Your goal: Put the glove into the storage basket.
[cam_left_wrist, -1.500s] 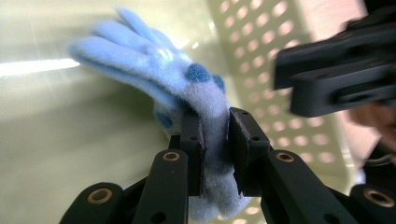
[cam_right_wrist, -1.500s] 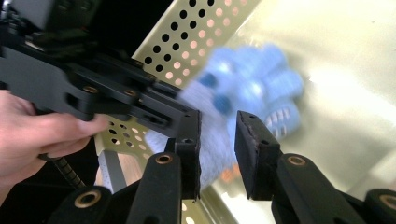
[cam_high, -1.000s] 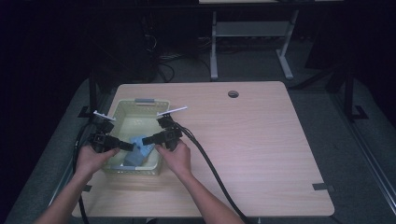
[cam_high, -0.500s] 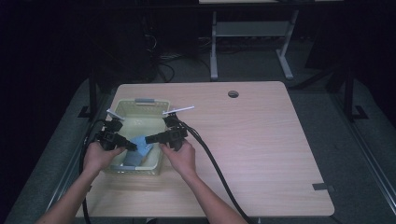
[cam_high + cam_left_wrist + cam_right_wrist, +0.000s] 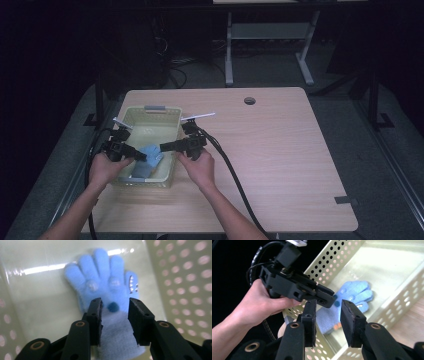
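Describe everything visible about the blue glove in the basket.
The blue glove is a small fuzzy knit, light blue with a paler cuff, a dark blue pompom and pale dots on it. It lies flat, fingers spread, on the floor of the pale perforated basket. The open left gripper hangs above its cuff end.

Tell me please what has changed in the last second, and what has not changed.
Both hands drew back a little toward the person, so the left gripper and right gripper now sit nearer the basket's near end, jaws open above the blue glove. Nothing was grasped or released. Glove, basket and table stayed in place.
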`<state>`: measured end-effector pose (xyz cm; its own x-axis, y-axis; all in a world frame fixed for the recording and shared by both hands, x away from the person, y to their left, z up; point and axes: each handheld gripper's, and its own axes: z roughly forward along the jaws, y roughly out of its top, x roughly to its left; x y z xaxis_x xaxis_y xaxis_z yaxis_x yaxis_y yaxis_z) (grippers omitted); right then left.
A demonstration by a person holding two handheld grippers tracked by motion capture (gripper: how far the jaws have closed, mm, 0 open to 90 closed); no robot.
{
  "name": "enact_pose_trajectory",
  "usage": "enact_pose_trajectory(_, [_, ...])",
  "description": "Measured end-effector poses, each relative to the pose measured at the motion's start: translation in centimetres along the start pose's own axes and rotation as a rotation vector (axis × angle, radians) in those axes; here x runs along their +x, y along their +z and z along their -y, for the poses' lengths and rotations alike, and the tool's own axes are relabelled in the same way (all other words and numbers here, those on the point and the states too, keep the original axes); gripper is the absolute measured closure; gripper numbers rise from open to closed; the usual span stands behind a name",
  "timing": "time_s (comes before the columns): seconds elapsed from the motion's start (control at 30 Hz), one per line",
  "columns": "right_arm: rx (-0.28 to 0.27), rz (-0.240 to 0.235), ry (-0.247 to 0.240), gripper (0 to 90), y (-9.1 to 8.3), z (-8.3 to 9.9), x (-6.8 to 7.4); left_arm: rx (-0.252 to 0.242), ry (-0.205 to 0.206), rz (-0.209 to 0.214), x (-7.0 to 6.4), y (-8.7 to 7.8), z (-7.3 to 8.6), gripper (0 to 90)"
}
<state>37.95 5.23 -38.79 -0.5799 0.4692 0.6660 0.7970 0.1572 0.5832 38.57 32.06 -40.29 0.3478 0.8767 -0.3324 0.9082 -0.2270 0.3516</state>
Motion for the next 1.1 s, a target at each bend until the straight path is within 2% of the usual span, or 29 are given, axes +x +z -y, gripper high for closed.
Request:
enact_pose_trajectory(0.07, [-0.003, 0.004, 0.006, 63.6, -0.3, 0.0, -0.2, -0.037, -0.027, 0.033, 0.0, -0.4, 0.0, 59.1])
enact_pose_trajectory(0.1, [-0.008, -0.001, 0.013, 62.7, -0.5, 0.0, -0.3, -0.039, -0.009, 0.041, 0.1, -0.7, 0.0, 58.3])
enact_pose_trajectory(0.13, [-0.010, -0.002, 0.019, 62.0, -0.7, 0.0, -0.4, -0.069, -0.023, 0.045, -0.1, -0.9, 0.1, 57.3])
enact_pose_trajectory(0.17, [-0.010, 0.001, 0.019, 61.4, -0.8, 0.0, -0.5, -0.066, -0.005, 0.045, 0.1, -1.3, 0.1, 56.2])
enact_pose_trajectory(0.33, [-0.020, 0.002, 0.025, 57.6, -1.7, 0.1, -0.8, -0.149, -0.019, 0.091, -0.1, -2.4, 0.2, 52.5])
enact_pose_trajectory(0.57, [-0.033, 0.005, 0.031, 54.0, -2.8, 0.1, -1.3, -0.211, -0.010, 0.120, -0.8, -3.1, 0.2, 50.0])
enact_pose_trajectory(0.73, [-0.060, 0.007, 0.037, 50.5, -4.2, 0.0, -1.6, -0.263, 0.017, 0.119, -1.5, -3.4, 0.1, 49.9])
enact_pose_trajectory(0.87, [-0.071, 0.016, 0.038, 48.8, -5.4, 0.0, -1.8, -0.274, 0.027, 0.124, -2.0, -3.5, 0.0, 48.1])
enact_pose_trajectory(0.97, [-0.081, 0.016, 0.042, 46.4, -6.2, 0.0, -2.1, -0.257, 0.050, 0.111, -2.5, -3.2, -0.1, 47.1])
enact_pose_trajectory(1.1, [-0.096, 0.013, 0.054, 45.4, -7.3, 0.3, -2.5, -0.257, 0.047, 0.120, -2.7, -3.0, -0.3, 46.1])
